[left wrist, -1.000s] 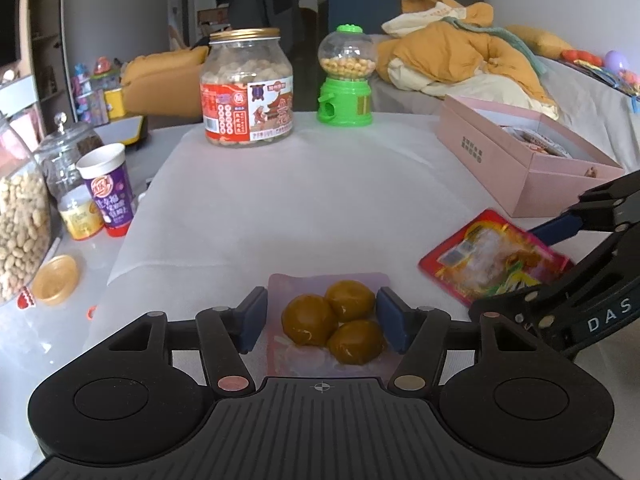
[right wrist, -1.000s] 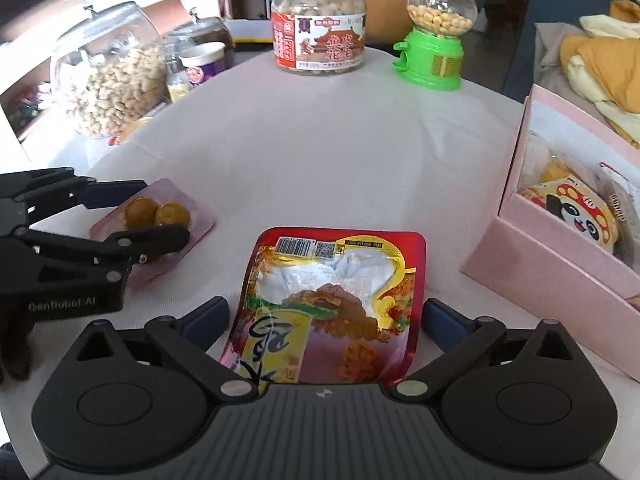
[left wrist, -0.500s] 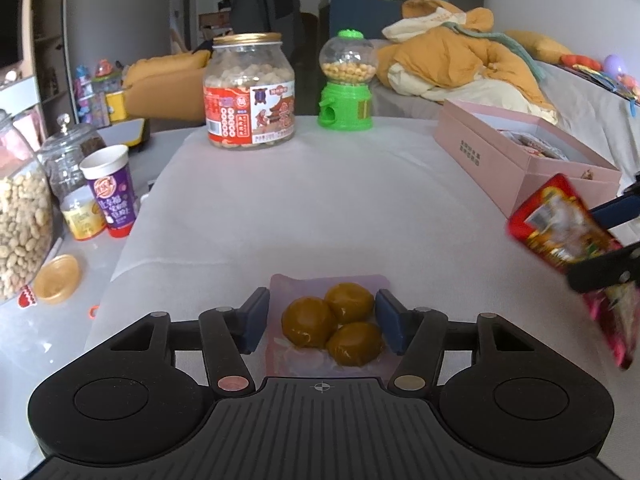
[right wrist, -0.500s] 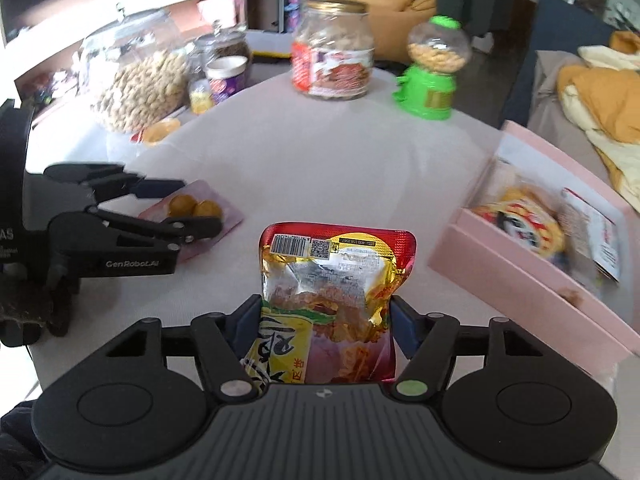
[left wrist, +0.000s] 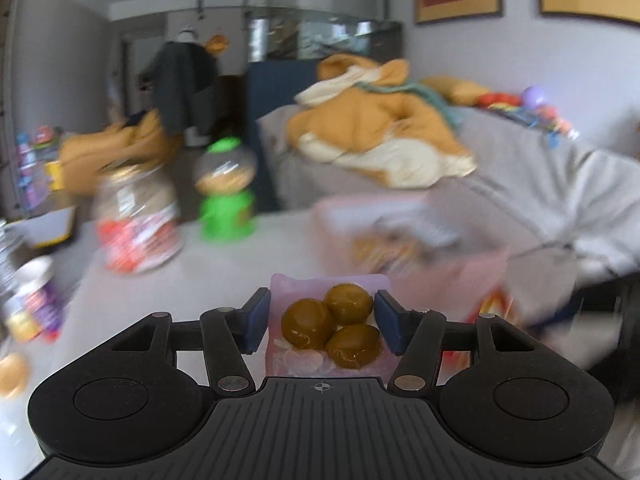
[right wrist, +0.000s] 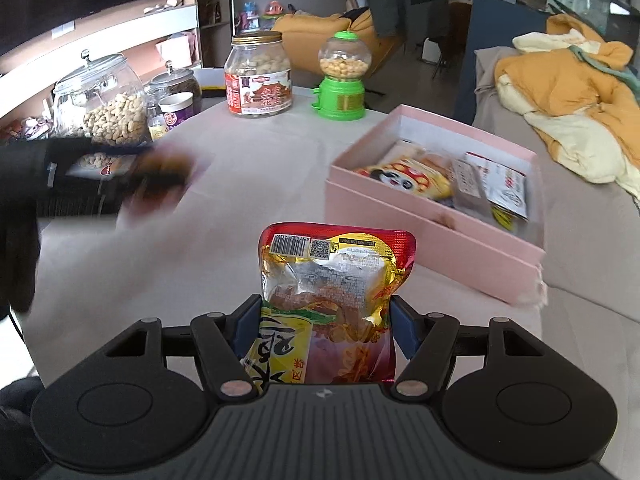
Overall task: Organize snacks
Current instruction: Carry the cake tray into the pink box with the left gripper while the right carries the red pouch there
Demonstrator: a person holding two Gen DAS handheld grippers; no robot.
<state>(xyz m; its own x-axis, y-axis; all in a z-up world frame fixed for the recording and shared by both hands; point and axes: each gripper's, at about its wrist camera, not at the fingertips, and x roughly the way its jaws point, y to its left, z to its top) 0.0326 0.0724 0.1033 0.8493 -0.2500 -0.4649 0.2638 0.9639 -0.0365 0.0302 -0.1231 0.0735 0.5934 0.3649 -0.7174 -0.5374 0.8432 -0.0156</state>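
A clear pink pack of three brown balls (left wrist: 330, 284) is clamped between the blue pads of my left gripper (left wrist: 321, 310) and hangs above the white table. In the right wrist view that left gripper (right wrist: 160, 172) is a dark blur at the left, over the table. My right gripper (right wrist: 325, 312) is shut on a red and gold snack packet (right wrist: 336, 264), held upright off the table. The open pink box (right wrist: 420, 216) with several snack packs inside stands just ahead and to the right of it.
At the table's far side stand a red-labelled peanut jar (right wrist: 258, 76) and a green candy dispenser (right wrist: 342, 80). A big glass jar of peanuts (right wrist: 104, 108) and a purple cup (right wrist: 176, 110) are at the far left. A grey sofa with an orange blanket (right wrist: 560, 80) lies behind the box.
The right gripper closed on the red packet and lifted it off the table toward the pink box. The left gripper rose with the pink pack and swung right, toward the box.
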